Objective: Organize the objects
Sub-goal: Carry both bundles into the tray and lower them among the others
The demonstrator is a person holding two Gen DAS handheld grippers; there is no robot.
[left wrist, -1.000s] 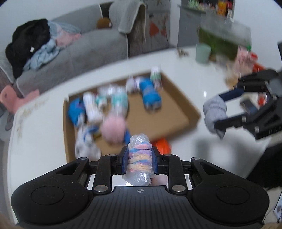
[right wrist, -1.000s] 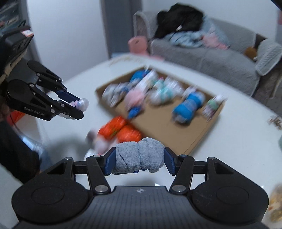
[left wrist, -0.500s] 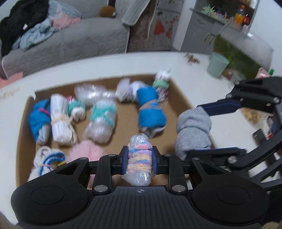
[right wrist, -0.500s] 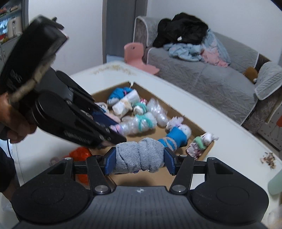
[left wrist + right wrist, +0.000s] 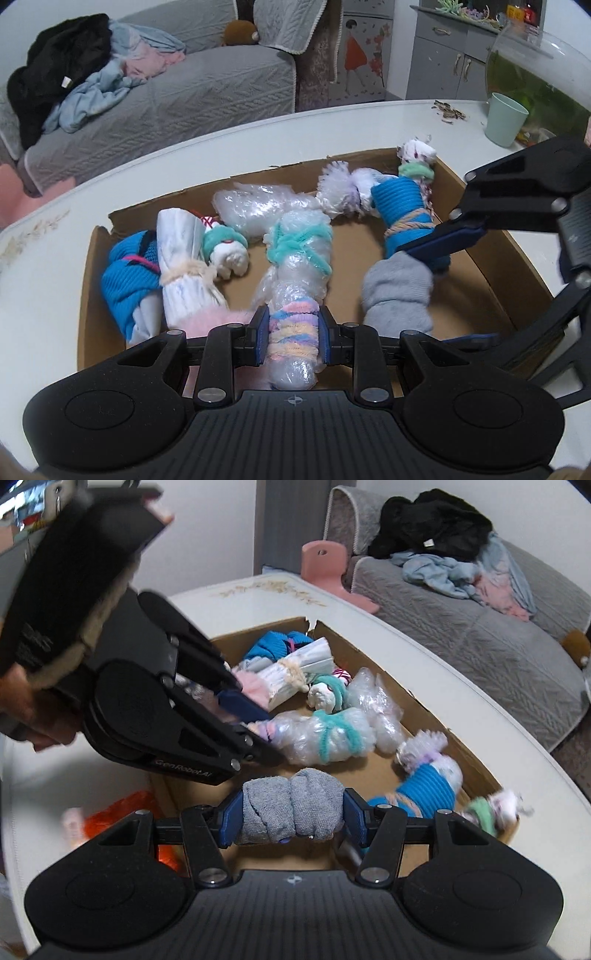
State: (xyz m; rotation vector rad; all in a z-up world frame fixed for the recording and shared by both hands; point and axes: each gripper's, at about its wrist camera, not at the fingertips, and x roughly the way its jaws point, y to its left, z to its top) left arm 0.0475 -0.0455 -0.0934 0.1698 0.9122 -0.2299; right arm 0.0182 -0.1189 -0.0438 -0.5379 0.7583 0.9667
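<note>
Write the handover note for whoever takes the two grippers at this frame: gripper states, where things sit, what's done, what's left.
Left gripper: shut on the pastel-banded plastic bundle, over the near edge of the cardboard tray.
Right gripper: shut on the grey sock roll, also over the tray.
Done: several bundles lie in the tray, among them the blue sock roll and the teal-tied plastic bundle.
Left: set both held items down in the tray; an orange item lies on the table outside it.

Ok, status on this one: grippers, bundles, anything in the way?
Left gripper shut on pastel bundle. Right gripper shut on grey roll. Both over the box, near its front edge. Grippers close together; box crowded.
</note>
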